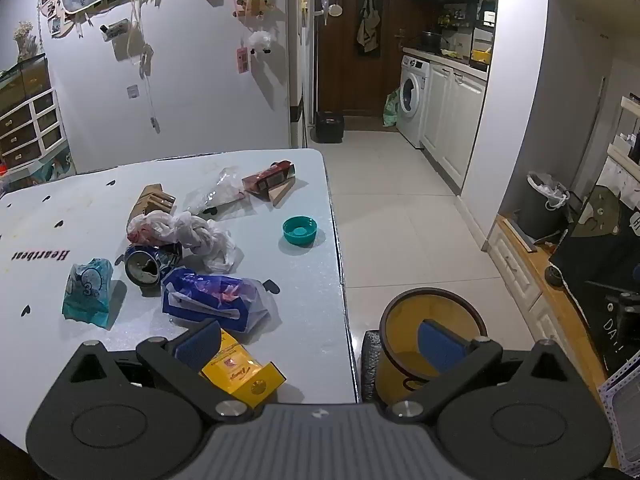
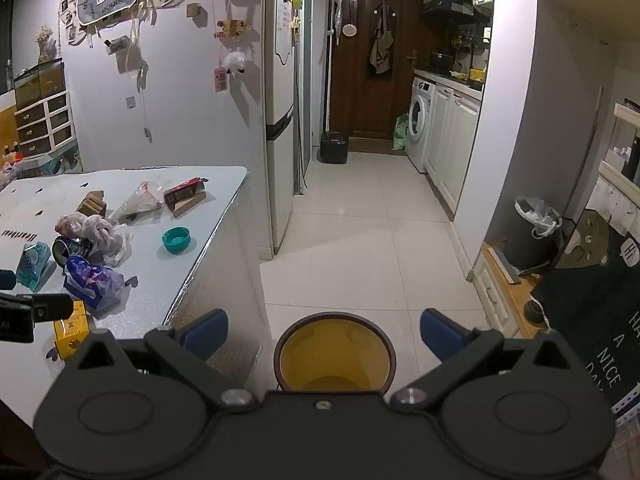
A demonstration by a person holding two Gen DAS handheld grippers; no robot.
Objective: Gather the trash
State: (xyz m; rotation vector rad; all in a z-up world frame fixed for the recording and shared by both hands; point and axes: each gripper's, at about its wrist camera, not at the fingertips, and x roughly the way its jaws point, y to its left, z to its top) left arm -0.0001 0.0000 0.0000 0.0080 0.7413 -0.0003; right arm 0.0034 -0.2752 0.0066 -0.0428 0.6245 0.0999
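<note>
Trash pile point(image 1: 176, 248) on table point(image 1: 304, 320) at 10 o'clock of left gripper point(image 1: 320, 344); yellow bin point(image 2: 335, 350) at 12 o'clock between right gripper point(image 2: 324, 332) fingers. Both released, wide, nothing grasped.

A washing machine point(image 1: 412, 98) stands beside white cabinets point(image 1: 452, 120) (brown door point(image 1: 352, 60) behind).

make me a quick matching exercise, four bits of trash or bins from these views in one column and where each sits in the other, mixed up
Things
1. round teal plastic lid
2. yellow cardboard box
3. yellow bin with dark rim
4. crushed metal can

Places
a. on the floor beside the table
b. at the table's near edge, closest to the left tongs
c. alone near the table's right edge
d. lying on its side in the middle of the trash pile

Pairs: 1-c, 2-b, 3-a, 4-d
</note>
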